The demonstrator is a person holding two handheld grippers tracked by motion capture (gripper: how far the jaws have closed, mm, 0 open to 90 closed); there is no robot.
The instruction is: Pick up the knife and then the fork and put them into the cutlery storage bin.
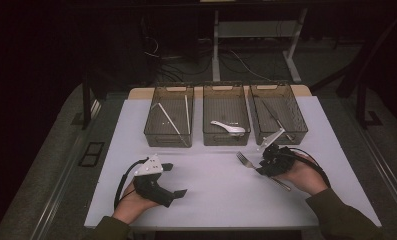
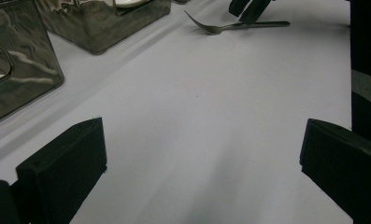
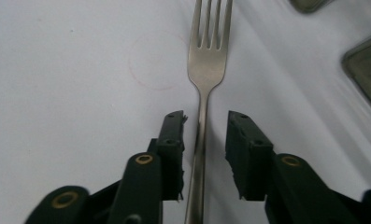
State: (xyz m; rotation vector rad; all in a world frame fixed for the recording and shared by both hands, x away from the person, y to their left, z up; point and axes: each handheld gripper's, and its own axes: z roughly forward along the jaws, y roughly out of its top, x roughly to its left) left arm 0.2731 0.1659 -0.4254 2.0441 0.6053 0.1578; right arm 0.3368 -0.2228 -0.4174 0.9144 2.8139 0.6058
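High view: three smoky translucent bins behind the metal fork (image 1: 246,160) hold chopsticks (image 1: 169,119), a white spoon (image 1: 228,127) and dark utensils (image 1: 275,119). Right gripper (image 3: 205,123) straddles the fork's handle, jaws not closed; left gripper (image 1: 176,181) gapes empty.

front: three bins (image 1: 226,112) block | middle: table (image 1: 206,175) free
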